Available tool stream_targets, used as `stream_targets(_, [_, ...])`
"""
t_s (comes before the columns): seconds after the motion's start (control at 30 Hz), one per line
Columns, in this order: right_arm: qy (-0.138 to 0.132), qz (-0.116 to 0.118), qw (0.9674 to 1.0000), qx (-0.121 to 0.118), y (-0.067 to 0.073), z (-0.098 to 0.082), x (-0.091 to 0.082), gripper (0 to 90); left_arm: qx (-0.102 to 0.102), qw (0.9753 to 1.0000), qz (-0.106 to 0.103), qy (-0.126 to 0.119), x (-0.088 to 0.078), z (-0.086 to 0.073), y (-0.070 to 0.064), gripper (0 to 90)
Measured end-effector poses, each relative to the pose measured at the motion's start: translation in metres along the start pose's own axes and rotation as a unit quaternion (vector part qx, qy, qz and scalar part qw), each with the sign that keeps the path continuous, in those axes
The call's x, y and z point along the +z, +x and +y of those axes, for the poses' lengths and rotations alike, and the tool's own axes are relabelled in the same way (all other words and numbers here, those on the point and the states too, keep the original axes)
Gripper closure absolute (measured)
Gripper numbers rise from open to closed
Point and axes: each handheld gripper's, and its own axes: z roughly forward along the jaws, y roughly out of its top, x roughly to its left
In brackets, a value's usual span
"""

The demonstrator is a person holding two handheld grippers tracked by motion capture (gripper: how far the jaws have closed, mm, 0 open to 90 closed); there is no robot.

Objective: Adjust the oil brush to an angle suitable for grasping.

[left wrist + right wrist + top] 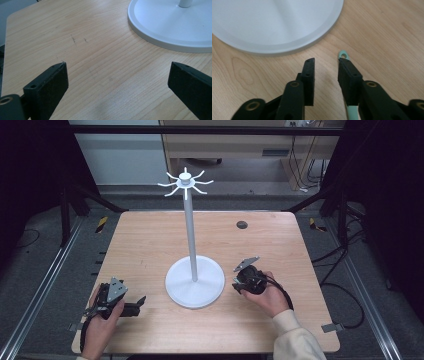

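**White hook stand on a wooden table, flanked by two hand-held grippers**

A white stand (194, 281) occupies the middle of the table: a round, flat base near the person, a slim upright pole rising from it, and a crown of curved hooks (185, 182) at the top. The base rim also appears in the left gripper view (160, 41) and the right gripper view (287, 51).

The right gripper (239, 281), held in the person's right hand (267, 295), lies just right of the base. In its own view the jaws stand a little apart, and a thin pale-green strip with a small eyelet end (343, 55) lies against the inner face of the right-hand jaw; whether the jaws pinch it cannot be told.

The left gripper (136, 304), held in the left hand (102, 320), rests at the near left of the table, pointing toward the base. Its jaws are spread wide over bare wood, holding nothing.

The table (150, 245) has a light wood-grain top with rounded corners, a few faint scuffs (73, 39) and a dark round plug (242, 224) near its far right. It stands on grey floor between metal rails (40, 290), with black frame posts at both sides, cables (350, 300) on the right and a pale cabinet (225, 142) beyond.
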Motion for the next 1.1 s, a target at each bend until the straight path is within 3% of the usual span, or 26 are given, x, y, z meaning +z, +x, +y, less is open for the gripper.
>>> stream_targets(0.27, [0.020, -0.006, 0.9997, -0.010, 0.000, -0.001, 0.000, 89.7, 0.002, 1.0000, -0.002, 0.001, 0.001, 0.000, -0.001, 2.6])
stream_targets(0.53, [0.025, -0.016, 0.9995, 0.006, -0.003, -0.001, 0.002, 90.0, 0.003, 1.0000, -0.004, 0.001, 0.001, 0.001, -0.001, 2.6])
stream_targets(0.77, [0.012, -0.018, 0.9994, 0.027, -0.009, -0.004, 0.002, 90.0, -0.005, 0.9999, -0.009, 0.001, 0.001, 0.000, -0.001, 2.6])
stream_targets(1.1, [0.016, -0.015, 0.9995, 0.024, -0.008, -0.002, 0.006, 90.0, -0.002, 1.0000, -0.006, 0.003, 0.001, 0.000, 0.000, 2.6])
